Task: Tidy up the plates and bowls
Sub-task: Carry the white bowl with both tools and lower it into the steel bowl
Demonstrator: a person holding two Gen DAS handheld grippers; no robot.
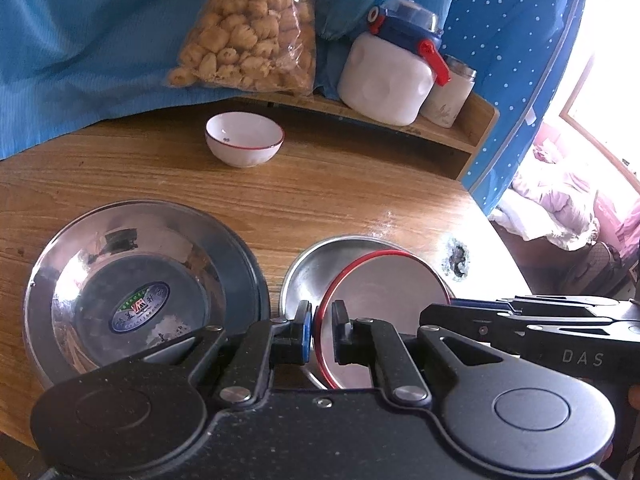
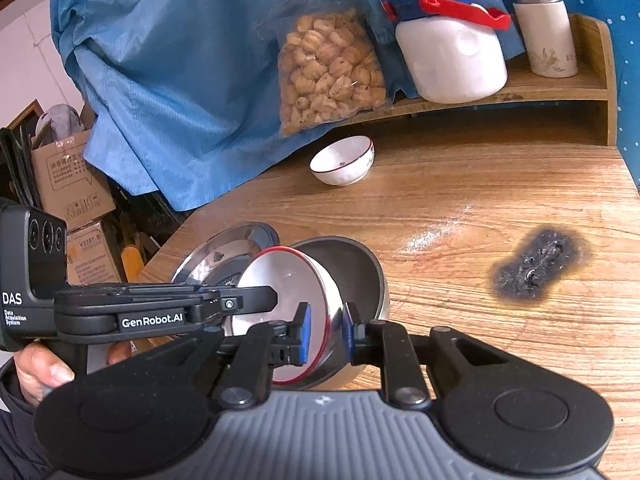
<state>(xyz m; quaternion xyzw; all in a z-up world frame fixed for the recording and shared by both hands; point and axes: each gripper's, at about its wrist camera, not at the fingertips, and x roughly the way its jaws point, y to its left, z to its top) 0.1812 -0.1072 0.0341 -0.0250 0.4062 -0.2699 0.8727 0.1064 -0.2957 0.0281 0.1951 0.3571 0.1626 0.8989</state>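
Red-rimmed bowl (image 1: 376,312), white glazed ceramic, round: tilted on edge inside a small steel bowl (image 1: 316,268), which sits on the bench (image 1: 360,196).

Left wrist view. Left gripper (image 1: 322,330) clamped on the red-rimmed bowl's near rim, one pad either side of the wall. Right gripper enters from the right of that bowl. Steel plate (image 1: 140,292), wide, shallow, mirror-polished, oval sticker at centre: just left of the red-rimmed bowl, empty. Second white bowl (image 1: 245,138), thin red rim, upright: well beyond, near the shelf.

Right wrist view. Right gripper (image 2: 326,330) closed on the same bowl's (image 2: 288,292) rim from the opposite side. Steel bowl (image 2: 360,276) dull grey, deep. Steel plate (image 2: 224,252) behind it. Far bowl (image 2: 342,160) alone. Bench (image 2: 460,208) wood-grain, with a charred black patch (image 2: 540,268) to the right of the red-rimmed bowl.

Progress, as judged: one ceramic bowl nearly nested; far bowl and plate apparently still to gather.
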